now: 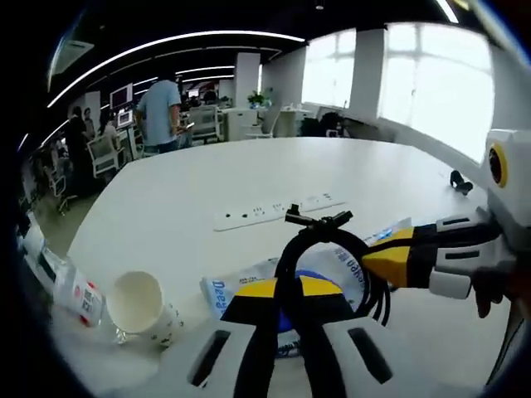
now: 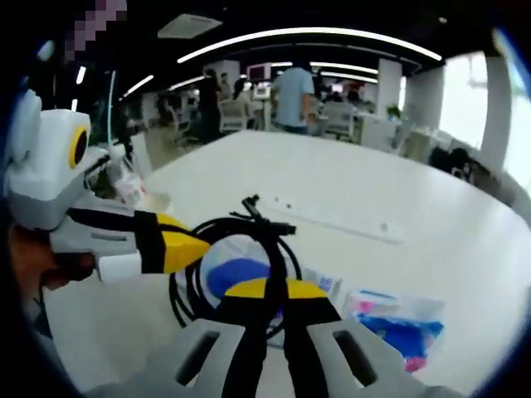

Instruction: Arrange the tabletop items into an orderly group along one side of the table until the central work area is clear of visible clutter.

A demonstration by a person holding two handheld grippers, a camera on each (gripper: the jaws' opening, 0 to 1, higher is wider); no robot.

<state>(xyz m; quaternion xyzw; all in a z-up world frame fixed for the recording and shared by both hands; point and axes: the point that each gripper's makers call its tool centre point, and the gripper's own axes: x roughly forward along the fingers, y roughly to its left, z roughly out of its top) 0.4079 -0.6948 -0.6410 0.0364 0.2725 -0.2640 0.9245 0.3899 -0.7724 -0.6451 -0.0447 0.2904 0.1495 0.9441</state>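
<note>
Looping in glossy black coils, a cable [image 1: 332,249] is clenched by both hand-held grippers, left [image 1: 286,311] and right [image 2: 270,311], above the smooth white counter [image 1: 191,182] in an open office.

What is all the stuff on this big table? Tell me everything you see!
Cable coil: one, black, looped near the table edge, both grippers' jaws closed on it.
Power strip: one, white, flat mid-table beyond the coil.
Paper cup: one, white, tipped on its side near the table edge.
Bottle: one, clear with a red and white label, lying beside the cup.
Wipes packet: one, white and blue, under the coil.
Snack packet: one, blue and pink, flat beside the coil.
Small dark object: one, black, far side of the table; too small to identify.
Table: one, white.
People: several, standing or sitting in the office behind.
Left gripper: yellow, black, white.
Right gripper: same colours.
</note>
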